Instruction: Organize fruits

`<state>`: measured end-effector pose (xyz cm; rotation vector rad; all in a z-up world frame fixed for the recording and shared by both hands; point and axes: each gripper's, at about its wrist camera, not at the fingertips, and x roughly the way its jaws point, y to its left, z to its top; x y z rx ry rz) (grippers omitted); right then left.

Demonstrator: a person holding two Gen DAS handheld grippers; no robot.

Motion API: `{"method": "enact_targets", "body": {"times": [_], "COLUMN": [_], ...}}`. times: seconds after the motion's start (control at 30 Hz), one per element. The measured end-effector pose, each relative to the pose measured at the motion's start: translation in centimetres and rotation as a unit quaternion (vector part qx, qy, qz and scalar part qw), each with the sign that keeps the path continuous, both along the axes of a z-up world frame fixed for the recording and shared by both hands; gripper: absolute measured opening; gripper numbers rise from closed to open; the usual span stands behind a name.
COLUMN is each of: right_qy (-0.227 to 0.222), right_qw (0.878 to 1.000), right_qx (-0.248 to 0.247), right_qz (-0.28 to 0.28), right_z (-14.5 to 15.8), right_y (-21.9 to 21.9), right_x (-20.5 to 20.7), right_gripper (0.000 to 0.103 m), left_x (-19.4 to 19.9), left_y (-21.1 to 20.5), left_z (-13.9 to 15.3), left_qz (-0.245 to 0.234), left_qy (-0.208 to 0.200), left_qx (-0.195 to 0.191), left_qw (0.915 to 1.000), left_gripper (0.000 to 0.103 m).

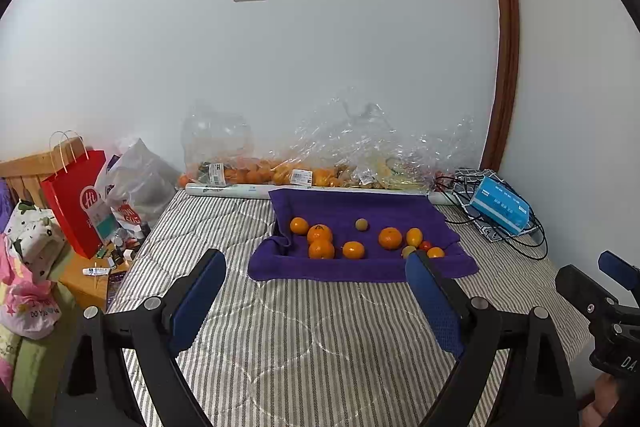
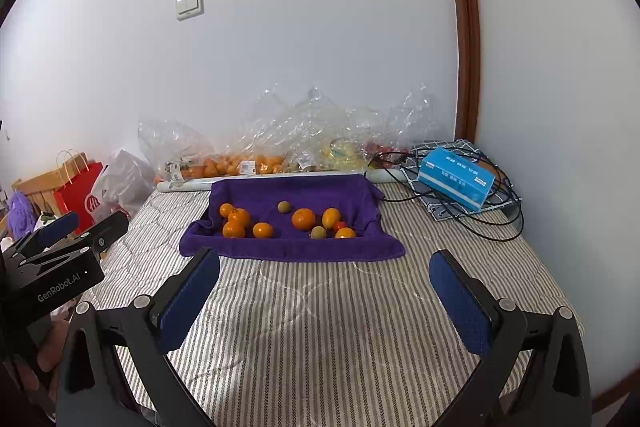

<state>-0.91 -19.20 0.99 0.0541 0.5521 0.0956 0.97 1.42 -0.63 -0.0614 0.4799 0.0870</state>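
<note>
Both empty, jaws wide — left gripper [image 1: 316, 291], right gripper [image 2: 325, 287] short of fruits [image 1: 362, 239] on purple towel [image 1: 360, 269] on bed [image 1: 320, 327]. Risk — round fruit rolling off if nudged.

The left tongs [image 1: 316, 301] gape empty over the striped bed [image 1: 304, 339]. Farther off, oranges [image 1: 320, 243] and smaller, perhaps green, fruits [image 1: 361, 224] lie scattered on a purple towel [image 1: 360, 207].
</note>
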Motion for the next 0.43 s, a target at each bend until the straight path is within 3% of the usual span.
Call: {"method": "enact_targets", "body": {"times": [0.43], "right_qy": [-0.003], "right_qw": [1.000], "right_qx": [-0.001], "right_qz": [0.003], "right_z": [0.16], "right_y": [0.22], "right_x": [-0.18], "right_gripper": [0.103], "left_x": [-0.12], "left_y": [0.20], "left_z": [0.09], "left_qz": [0.003], "left_qy": [-0.003], "left_qx": [0.002], "left_qw": [1.0000], "left_gripper": [0.091]}}
